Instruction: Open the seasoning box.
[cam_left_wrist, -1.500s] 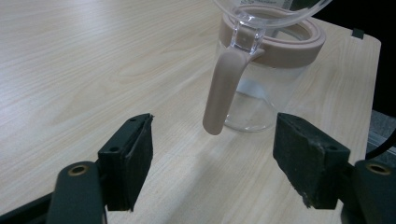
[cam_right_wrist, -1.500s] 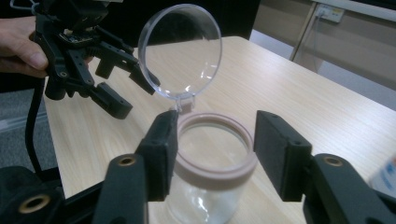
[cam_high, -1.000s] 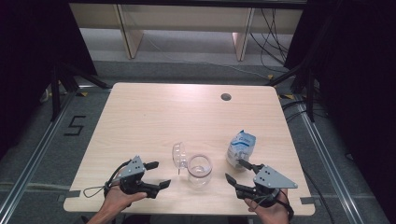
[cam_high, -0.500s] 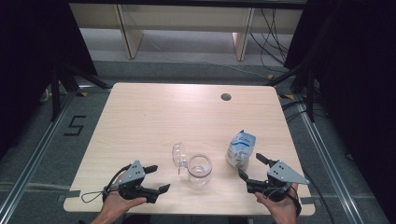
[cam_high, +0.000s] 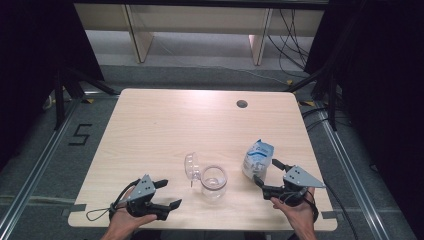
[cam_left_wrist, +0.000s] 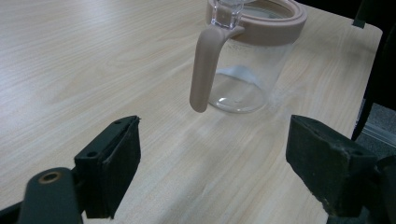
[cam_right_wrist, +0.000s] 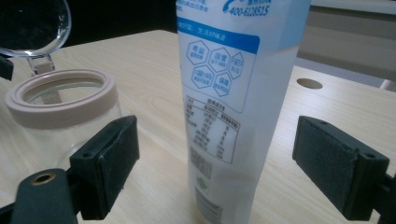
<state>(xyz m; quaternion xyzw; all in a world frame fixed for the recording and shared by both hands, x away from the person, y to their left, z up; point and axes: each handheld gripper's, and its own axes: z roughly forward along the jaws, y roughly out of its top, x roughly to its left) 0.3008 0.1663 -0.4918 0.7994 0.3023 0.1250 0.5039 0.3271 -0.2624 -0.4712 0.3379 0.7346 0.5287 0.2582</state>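
A pale wood table (cam_high: 165, 125) stands on a grey floor with dark surroundings and shelving behind. Two grippers sit at its near edge, one in each hand. The right gripper (cam_high: 266, 174) has just been opening its jaws, which stand wide apart on either side of the single white and blue pouch (cam_high: 258, 159), the pads clear of it. The left gripper (cam_high: 166, 194) is also spread wide with nothing between its jaws, facing the one clear jar (cam_high: 214, 181), which stands well apart from it. The jar's lid (cam_high: 192, 166) is hinged open and upright. The pouch stands just right of the jar. Its top is cut off in the right gripper view, where small print is too fine to read. The left gripper view shows the jar's beige handle (cam_left_wrist: 205, 65) and beige rim, hard to make out from above. One round hole (cam_high: 242, 104) lies at the far right of the table
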